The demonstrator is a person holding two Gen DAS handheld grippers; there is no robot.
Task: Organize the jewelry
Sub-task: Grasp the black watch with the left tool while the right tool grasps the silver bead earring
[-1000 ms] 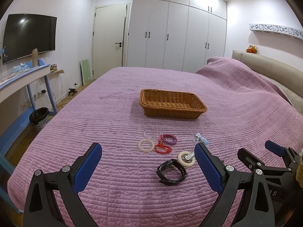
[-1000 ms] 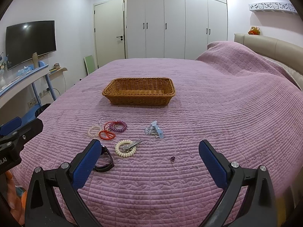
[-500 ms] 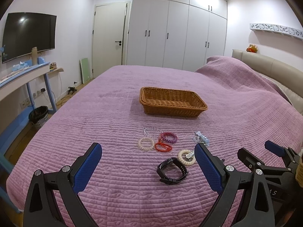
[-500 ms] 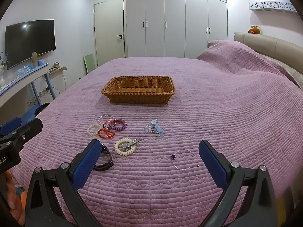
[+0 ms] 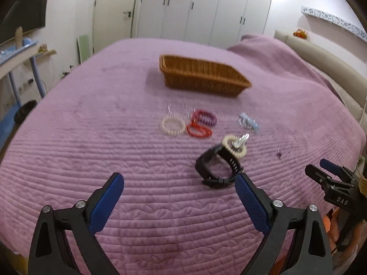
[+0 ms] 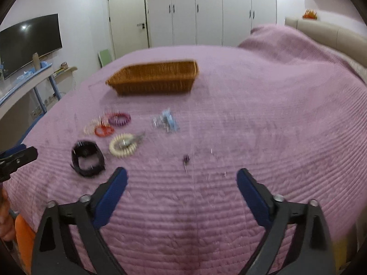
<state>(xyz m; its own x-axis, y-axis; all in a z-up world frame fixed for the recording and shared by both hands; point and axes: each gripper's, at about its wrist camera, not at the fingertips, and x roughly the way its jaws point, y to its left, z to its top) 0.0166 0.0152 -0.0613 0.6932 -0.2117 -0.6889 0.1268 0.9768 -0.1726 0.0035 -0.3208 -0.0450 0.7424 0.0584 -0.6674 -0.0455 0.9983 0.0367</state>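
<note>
Right wrist only: thin wire bangle point(image 6: 207, 165)

Quilted matt purple cloth bedspread point(image 5: 114, 149), woven brown wicker basket point(image 5: 201, 78), matt black rubbery watch point(image 5: 218, 167)

Thin wire bangle point(image 6: 206, 162) blurred, outline unreadable.

We see two matching tools. Left gripper point(image 5: 179, 181): black angular frame, blue textured pads point(image 5: 106, 202) on the inner finger faces, silver screw heads along each finger. Right gripper point(image 6: 182, 176): same black frame, blue pads point(image 6: 251, 194), silver screws. Seen from the left wrist, its black body bears white lettering "DAS". Orange clothing shows behind both tools.
</note>
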